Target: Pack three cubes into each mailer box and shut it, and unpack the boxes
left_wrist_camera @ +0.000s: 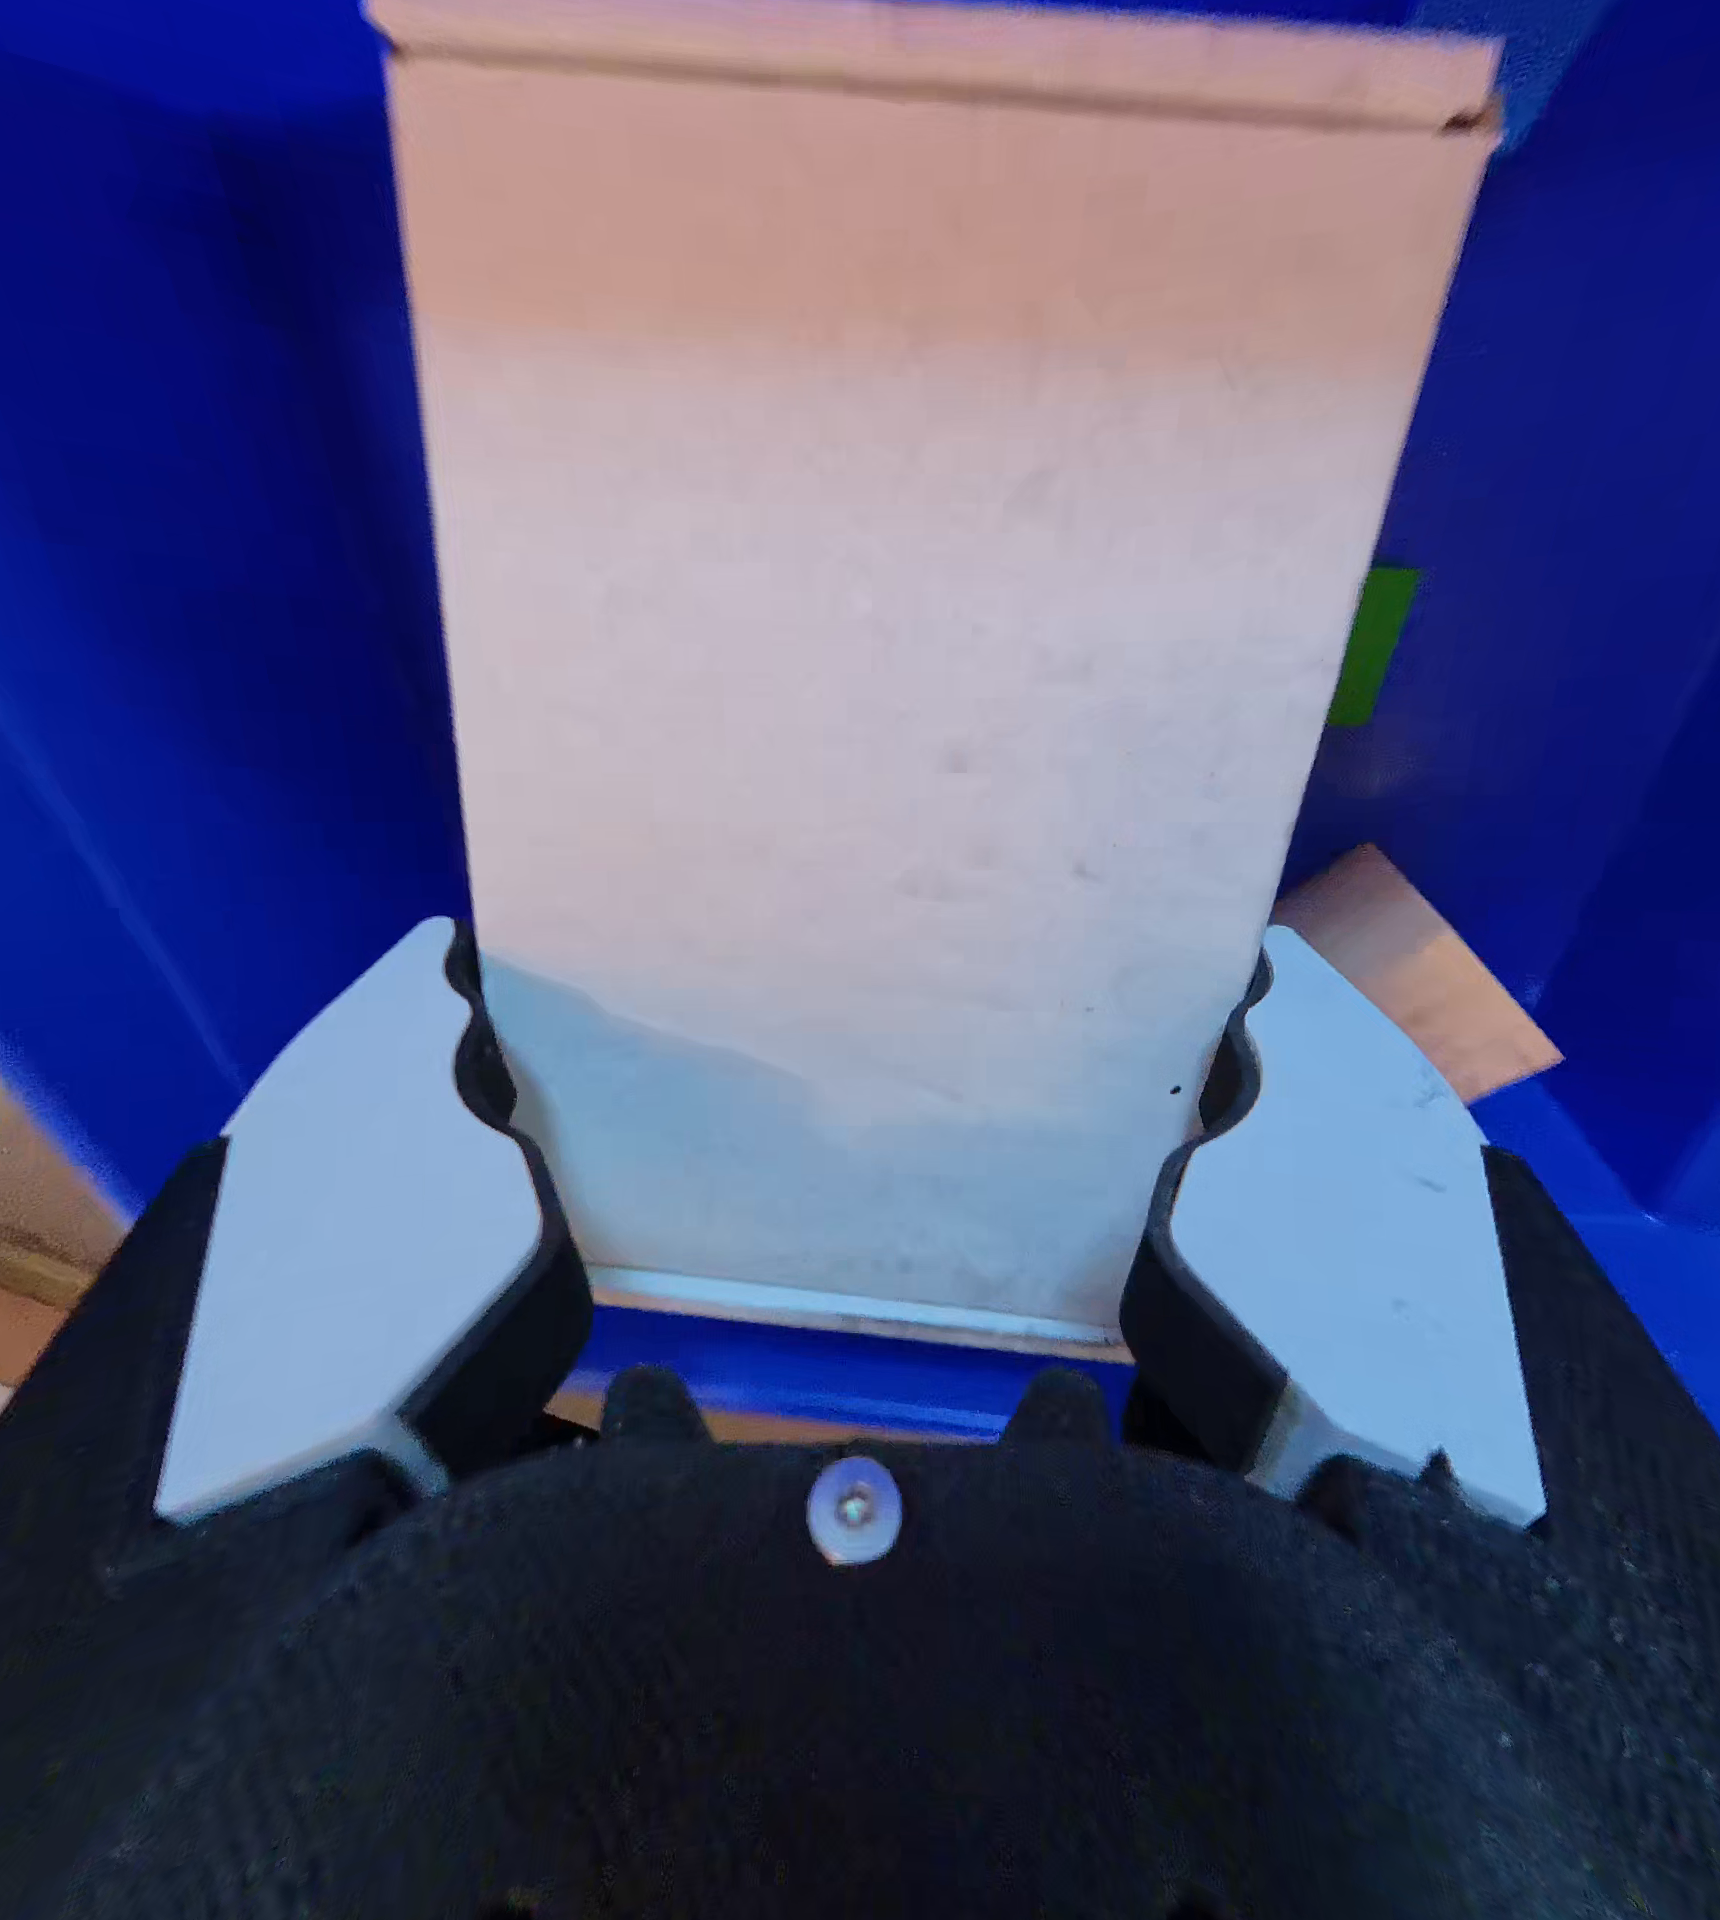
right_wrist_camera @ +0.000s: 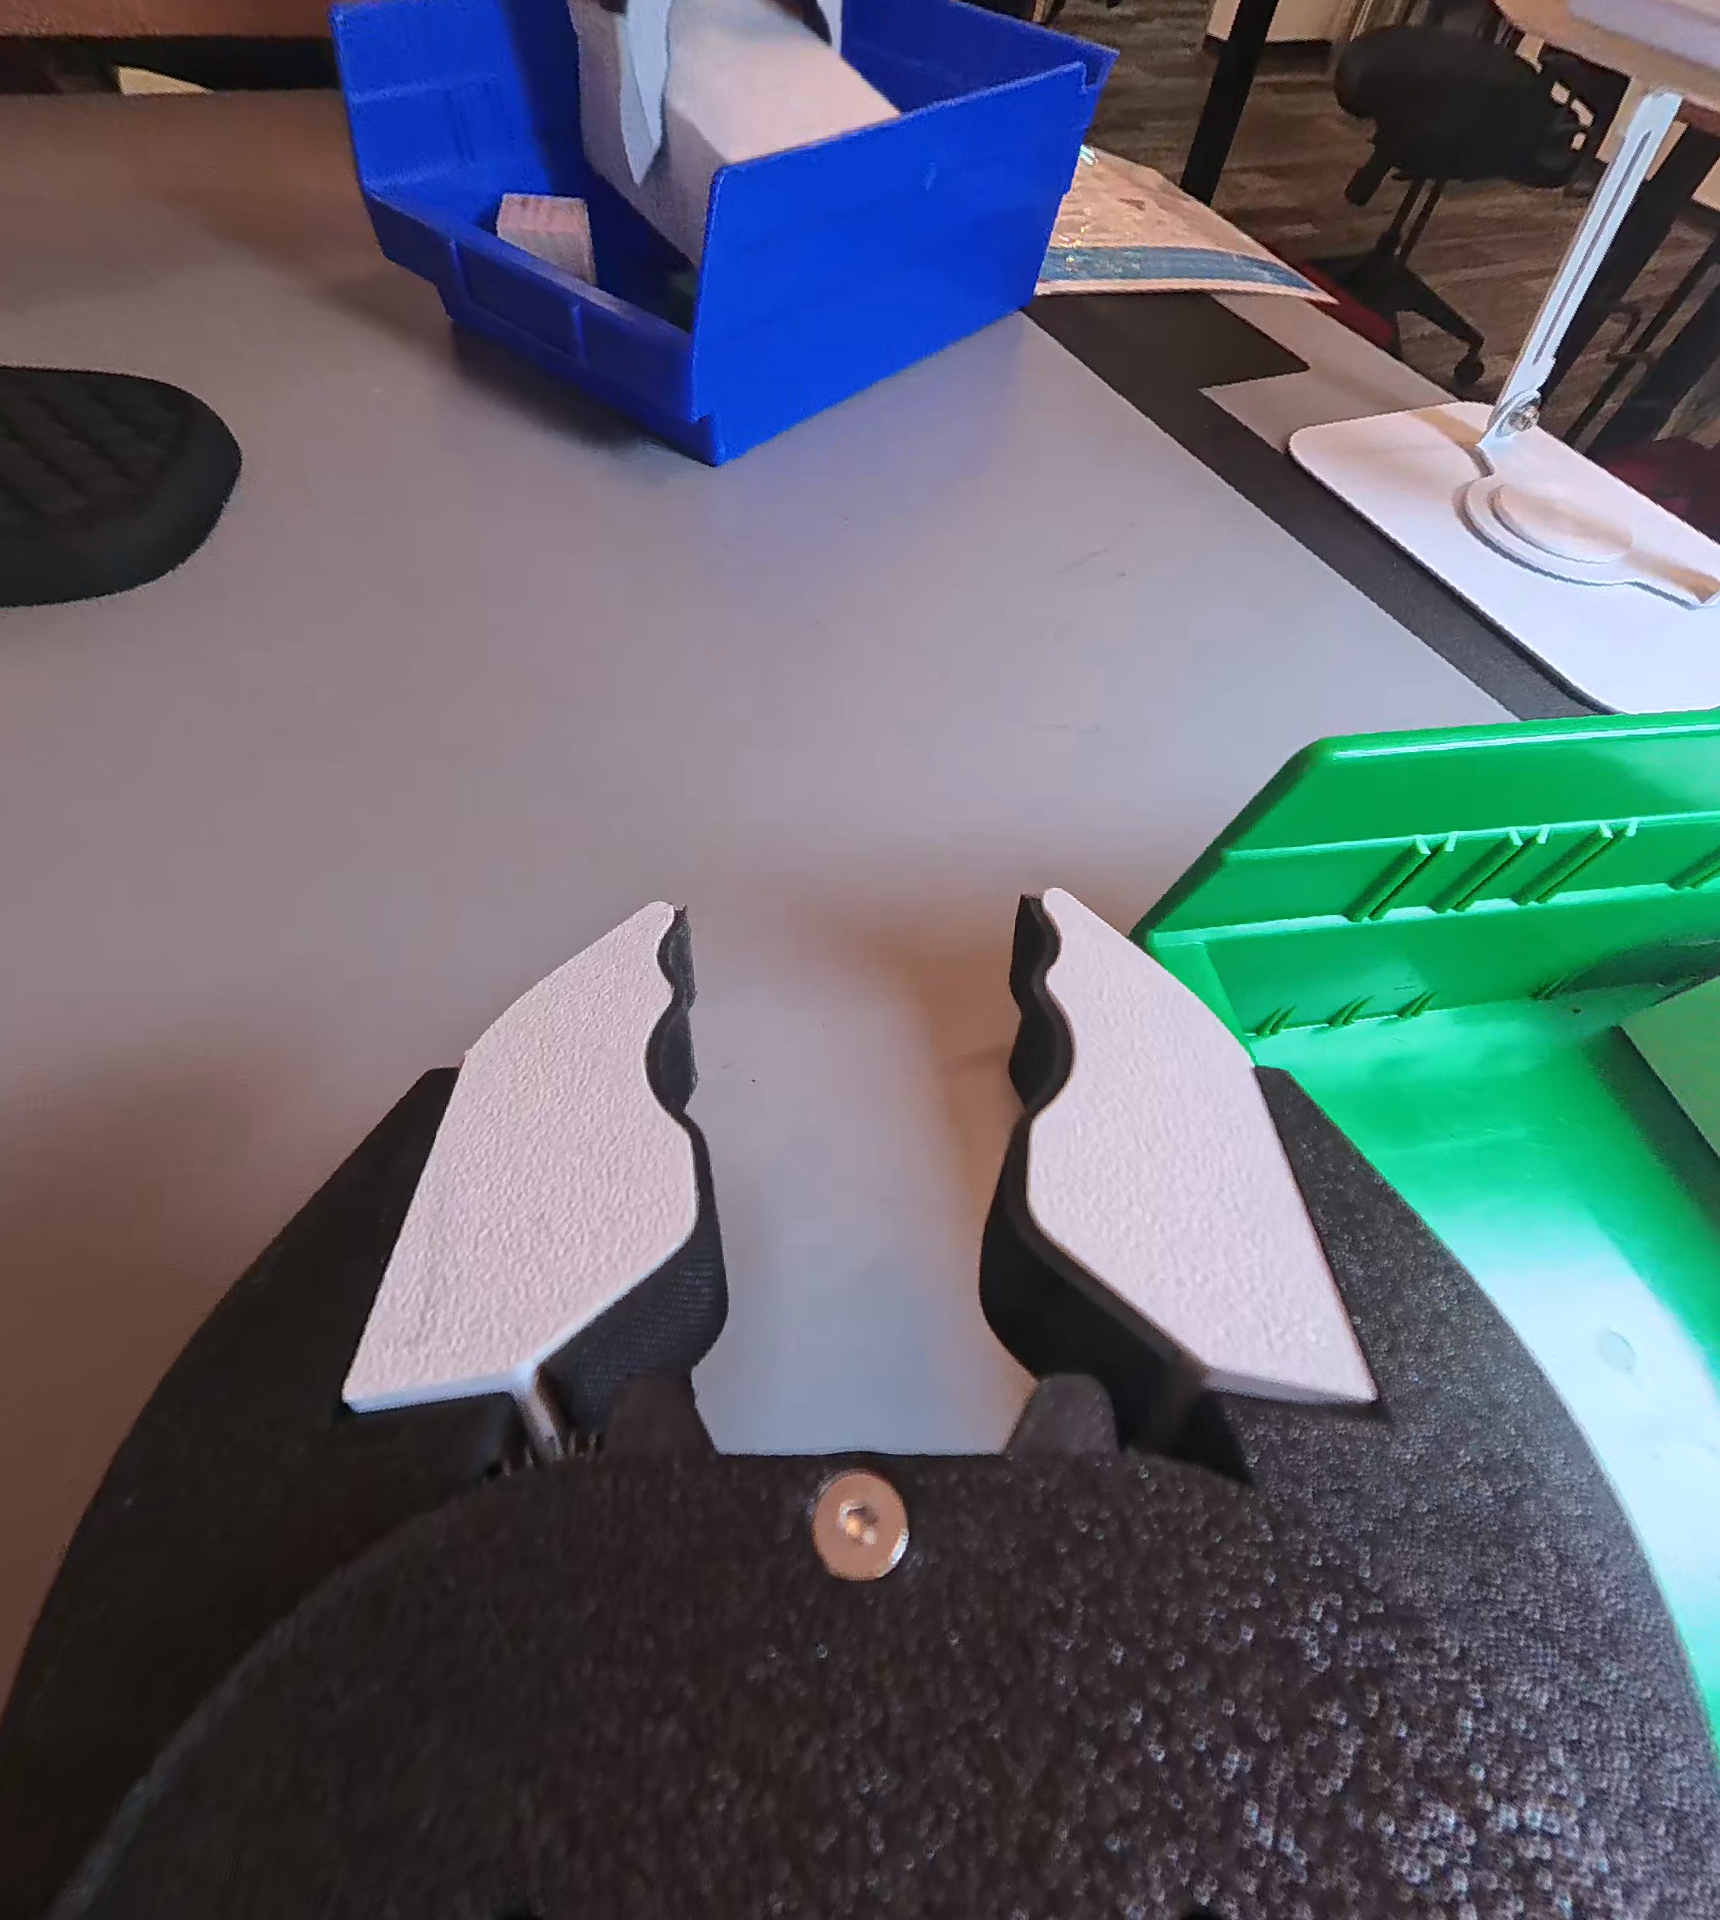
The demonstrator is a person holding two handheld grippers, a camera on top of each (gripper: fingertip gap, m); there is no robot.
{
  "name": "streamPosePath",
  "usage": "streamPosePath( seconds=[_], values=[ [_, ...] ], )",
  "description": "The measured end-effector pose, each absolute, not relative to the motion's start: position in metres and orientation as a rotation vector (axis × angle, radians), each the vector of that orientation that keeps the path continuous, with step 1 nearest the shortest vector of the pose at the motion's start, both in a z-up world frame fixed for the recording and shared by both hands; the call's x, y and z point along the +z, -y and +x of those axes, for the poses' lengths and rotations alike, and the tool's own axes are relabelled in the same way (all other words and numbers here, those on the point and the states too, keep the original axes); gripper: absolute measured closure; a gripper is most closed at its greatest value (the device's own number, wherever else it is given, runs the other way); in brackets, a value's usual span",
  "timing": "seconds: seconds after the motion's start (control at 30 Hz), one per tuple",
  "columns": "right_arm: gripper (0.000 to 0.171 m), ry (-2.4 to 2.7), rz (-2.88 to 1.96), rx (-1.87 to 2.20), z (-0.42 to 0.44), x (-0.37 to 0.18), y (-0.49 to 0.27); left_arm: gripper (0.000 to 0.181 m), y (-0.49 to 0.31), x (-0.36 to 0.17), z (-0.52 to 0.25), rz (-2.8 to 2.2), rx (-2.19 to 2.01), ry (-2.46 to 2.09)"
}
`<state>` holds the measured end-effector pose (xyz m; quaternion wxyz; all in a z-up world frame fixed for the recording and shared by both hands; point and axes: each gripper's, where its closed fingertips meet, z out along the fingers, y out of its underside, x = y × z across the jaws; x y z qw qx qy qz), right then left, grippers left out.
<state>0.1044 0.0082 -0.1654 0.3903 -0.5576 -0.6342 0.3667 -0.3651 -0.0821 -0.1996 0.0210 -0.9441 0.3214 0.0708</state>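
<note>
Grey table: blue bin, green bin

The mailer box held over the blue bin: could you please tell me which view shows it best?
The left wrist view: the mailer box fills the frame, shut, gripped between the left tongs over the blue bin. The right wrist view shows it only far off, small and partly hidden by the bin's wall and those tongs.

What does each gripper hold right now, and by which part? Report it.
The left gripper clamps the closed white cardboard mailer box across its near end, one finger on each side, over the blue plastic bin. The right gripper holds nothing.
</note>
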Motion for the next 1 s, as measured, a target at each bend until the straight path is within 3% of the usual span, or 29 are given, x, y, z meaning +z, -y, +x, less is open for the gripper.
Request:
streamPosePath(
  seconds=[0.27, 0.43, 0.77, 0.83, 1.0],
  values=[
    [0.112, 1.634, -1.333, 0.908, 0.102, -0.160, 0.007, 0.051, 0.102, -0.108, -0.334, -2.716, 0.226, -0.924],
    [0.110, 1.646, -1.153, 0.783, 0.087, -0.145, 0.025, 0.051, 0.110, -0.075, -0.246, -2.511, -0.006, -1.030],
    [0.093, 1.687, -0.412, 0.277, 0.049, -0.100, 0.107, 0.051, 0.140, -0.131, -0.012, -2.177, -0.855, -1.376],
    [0.086, 1.667, -0.342, 0.190, 0.048, -0.100, 0.114, 0.051, 0.152, -0.154, 0.009, -2.191, -0.920, -1.466],
    [0.096, 1.737, -0.348, 0.296, 0.064, -0.113, 0.124, 0.052, 0.175, -0.182, 0.037, -2.197, -1.084, -1.486]
  ],
)
